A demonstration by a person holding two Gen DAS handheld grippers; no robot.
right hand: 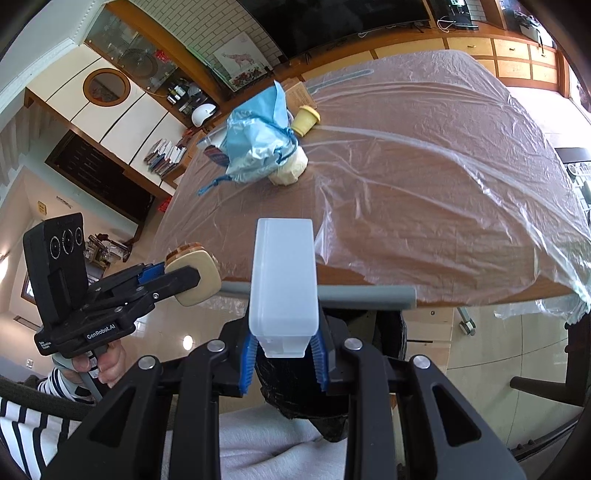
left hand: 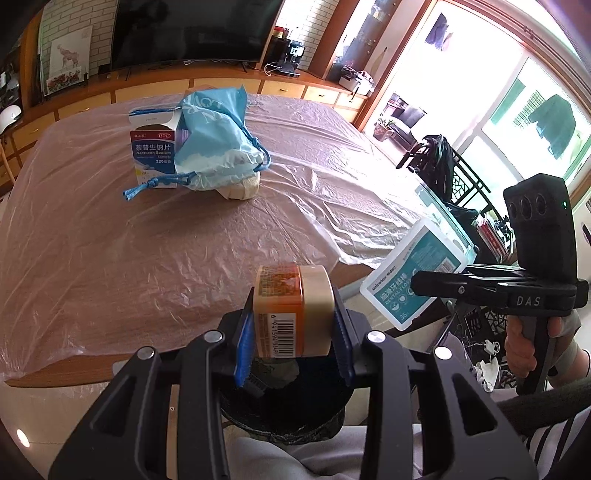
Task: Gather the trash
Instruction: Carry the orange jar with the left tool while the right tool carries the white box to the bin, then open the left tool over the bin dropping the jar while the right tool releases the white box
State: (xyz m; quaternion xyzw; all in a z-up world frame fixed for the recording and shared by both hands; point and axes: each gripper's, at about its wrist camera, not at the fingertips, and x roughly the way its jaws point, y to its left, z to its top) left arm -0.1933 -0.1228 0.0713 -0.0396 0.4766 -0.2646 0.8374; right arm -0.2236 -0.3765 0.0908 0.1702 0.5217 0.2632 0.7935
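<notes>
From the left wrist, the left gripper (left hand: 293,328) clamped an orange jar (left hand: 291,310) directly above the black bin (left hand: 284,413), presumably for dropping. From the right wrist, the right gripper (right hand: 283,354) pinched a dental floss box (right hand: 283,280) over that bin (right hand: 295,391) too.

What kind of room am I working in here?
Likely a home living or dining room: large black television on a wooden sideboard, plastic-covered wooden table, laundry drying by the sunny window.

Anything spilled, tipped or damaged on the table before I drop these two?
Nothing spilled. The blue-and-white medicine carton stands with its top flap open, and the pale yellow plastic cup lies on its side behind the light blue drawstring bag.
</notes>
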